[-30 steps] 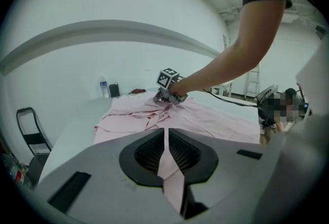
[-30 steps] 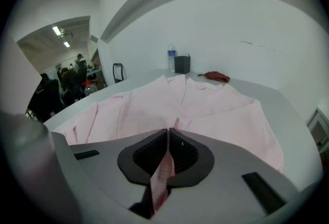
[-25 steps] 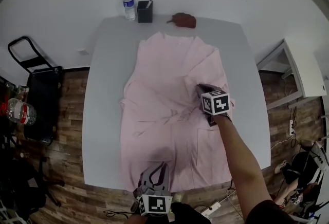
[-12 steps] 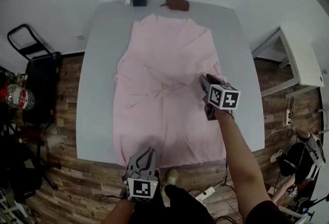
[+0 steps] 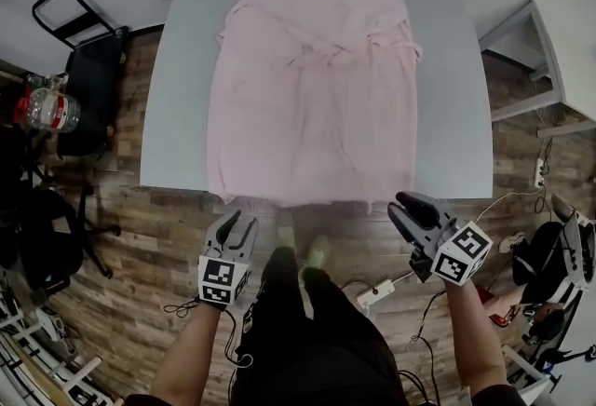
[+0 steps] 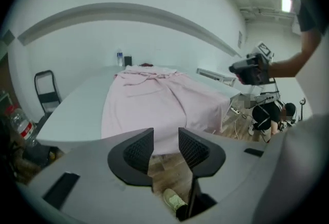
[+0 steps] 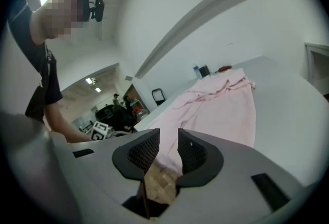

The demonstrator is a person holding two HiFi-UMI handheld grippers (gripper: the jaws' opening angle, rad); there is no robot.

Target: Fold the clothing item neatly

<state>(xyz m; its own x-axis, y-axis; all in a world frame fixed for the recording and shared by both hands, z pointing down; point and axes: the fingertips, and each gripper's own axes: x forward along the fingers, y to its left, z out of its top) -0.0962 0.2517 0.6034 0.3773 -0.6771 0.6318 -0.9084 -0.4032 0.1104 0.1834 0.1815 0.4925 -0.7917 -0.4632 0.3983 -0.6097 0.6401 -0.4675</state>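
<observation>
A pink garment (image 5: 307, 69) lies spread flat along the grey table (image 5: 177, 115), with its hem at the near edge. Both grippers hang over the wooden floor, short of that edge. My left gripper (image 5: 235, 229) is below the hem's left corner; its jaws are opening and nothing is between them. My right gripper (image 5: 403, 209) is off the near right corner, open and empty. The left gripper view looks past its jaws (image 6: 165, 138) up the garment (image 6: 154, 99). In the right gripper view the gripper (image 7: 168, 141) points at the hem (image 7: 221, 110).
A black folding cart (image 5: 88, 50) and a large water bottle (image 5: 42, 108) stand on the floor at the left. A white cabinet (image 5: 531, 50) is at the right. A power strip (image 5: 377, 290) lies by my feet. A bottle (image 6: 120, 58) stands at the table's far end.
Both grippers let go of the garment and drew back off the table to over the floor. Their jaws went from shut to apart. The head view moved back with them.
</observation>
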